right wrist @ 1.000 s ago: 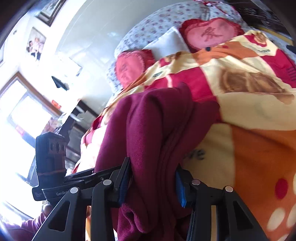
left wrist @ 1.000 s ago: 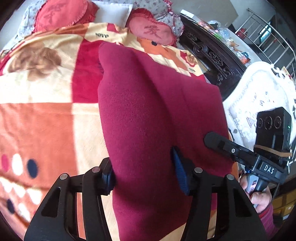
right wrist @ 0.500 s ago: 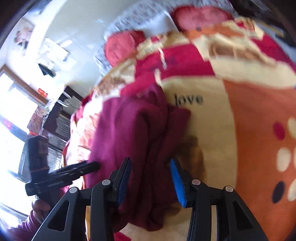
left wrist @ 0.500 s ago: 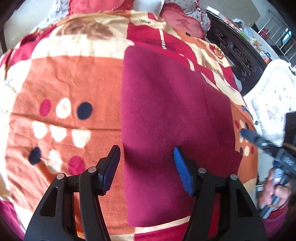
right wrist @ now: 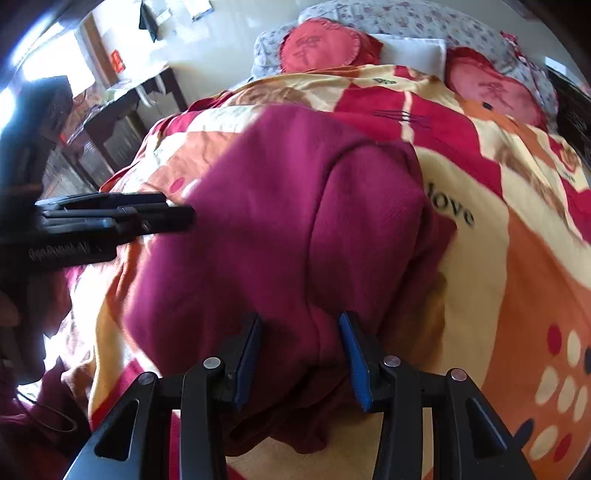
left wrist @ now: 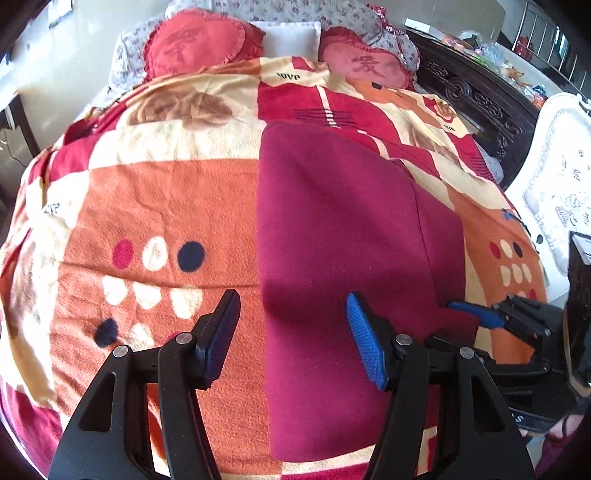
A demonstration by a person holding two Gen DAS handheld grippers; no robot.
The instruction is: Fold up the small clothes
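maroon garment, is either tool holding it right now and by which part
The left tool is open above the maroon garment, holding nothing. The right tool straddles the bunched near edge, jaws apart; whether it grips cannot be told.

garment (left wrist: 343, 236): solid maroon, no print | blanket (left wrist: 155, 206): orange/cream/red blocks, dots in red, cream, navy, brown motif, black "love" text | heart cushions (left wrist: 195, 46): red, darker red character, frilled edge | pillowcase (right wrist: 424, 22): grey-white, small floral print | gripper pads (left wrist: 364, 347): blue; frames black
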